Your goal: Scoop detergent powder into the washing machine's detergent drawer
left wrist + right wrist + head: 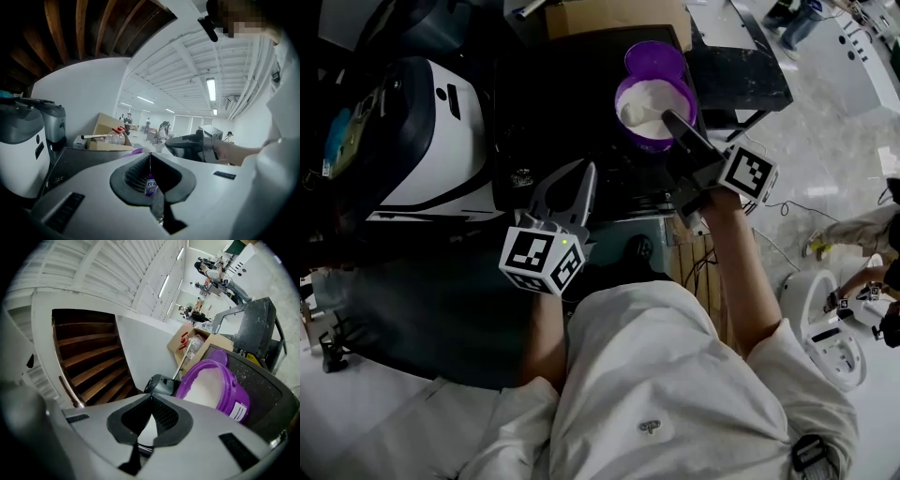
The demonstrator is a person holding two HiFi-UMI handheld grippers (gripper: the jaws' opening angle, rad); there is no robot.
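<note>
Both pinched; right claw [668, 119] over tub [654, 142] rim, left claw [587, 172] clear.

You're in a big open-plan lab or workshop hall: white beamed ceiling [187, 56] with strip lights [211, 89], pale polished floor [834, 141] with loose cables [797, 211]. Other people [164, 132] work at stations further back. A cardboard box [105, 127] of clutter sits close by, and the underside of a wooden staircase [89, 357] is overhead.
</note>
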